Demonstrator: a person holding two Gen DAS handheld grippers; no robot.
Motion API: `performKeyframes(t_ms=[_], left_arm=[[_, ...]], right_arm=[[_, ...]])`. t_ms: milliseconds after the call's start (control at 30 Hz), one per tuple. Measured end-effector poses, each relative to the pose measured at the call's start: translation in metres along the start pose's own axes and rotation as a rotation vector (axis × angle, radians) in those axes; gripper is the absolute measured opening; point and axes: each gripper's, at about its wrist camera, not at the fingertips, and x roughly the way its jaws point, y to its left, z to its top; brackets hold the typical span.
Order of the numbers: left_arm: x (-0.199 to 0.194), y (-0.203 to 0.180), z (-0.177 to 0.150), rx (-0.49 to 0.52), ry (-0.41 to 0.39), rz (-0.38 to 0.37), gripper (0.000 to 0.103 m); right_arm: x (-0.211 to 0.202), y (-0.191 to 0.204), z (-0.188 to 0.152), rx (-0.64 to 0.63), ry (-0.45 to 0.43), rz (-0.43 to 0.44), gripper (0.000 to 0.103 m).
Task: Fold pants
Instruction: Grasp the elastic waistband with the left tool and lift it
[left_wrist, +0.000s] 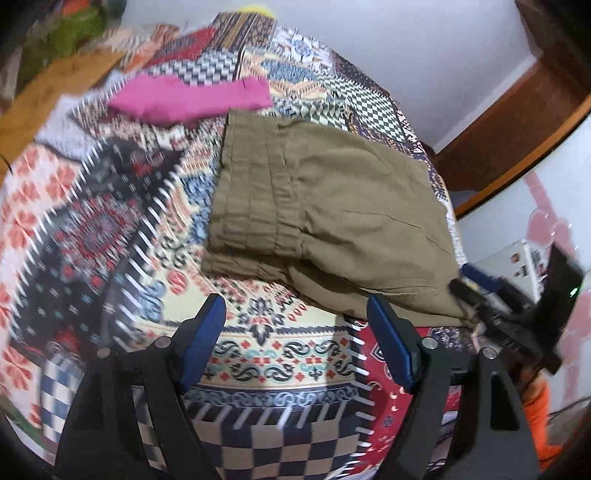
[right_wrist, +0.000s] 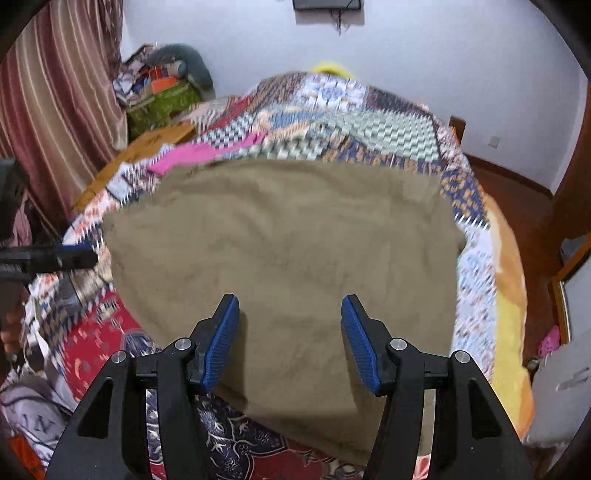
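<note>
Olive-brown pants (left_wrist: 332, 206) lie folded into a thick rectangle on a patterned bedspread (left_wrist: 280, 332). My left gripper (left_wrist: 295, 301) is open just in front of the pants' near edge, its right fingertip (left_wrist: 376, 306) at that edge, with nothing between the pads. In the right wrist view the pants (right_wrist: 280, 236) fill the middle of the frame. My right gripper (right_wrist: 290, 301) hovers over their near part with its jaws parted and no cloth pinched. The right gripper (left_wrist: 480, 291) also shows at the pants' near right corner, and the left gripper (right_wrist: 70, 256) at their left edge.
A pink garment (left_wrist: 192, 98) lies on the bed beyond the pants. Bags and bundles (right_wrist: 162, 92) are piled in the far left corner beside a striped curtain (right_wrist: 55, 110). The bed's right edge drops to a wooden floor (right_wrist: 517, 192) with pink slippers (right_wrist: 550, 339).
</note>
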Motion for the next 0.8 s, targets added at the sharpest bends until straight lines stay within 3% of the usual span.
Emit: performKeyframes(t_ms=[233,367,500,800], left_arm=[[0.009,0.002,0.004,-0.052,0.012,-0.088,0.08],[0.017,0.003,0.012,-0.095,0.024,-0.148,0.08],[0.024,-0.001,0.022,-0.109,0.045,-0.164,0.09],[0.033,-0.005,0.036,-0.156,0.032,-0.155,0.091]], right_arm=[[0.005,-0.013,-0.008,0.079,0.014,0.069,0.056],[0.006,-0.008,-0.01,0.073,0.018,0.065,0.056],[0.007,-0.007,-0.009,0.06,0.02,0.059,0.056],[0.007,-0.01,-0.01,0.064,0.022,0.072,0.056]])
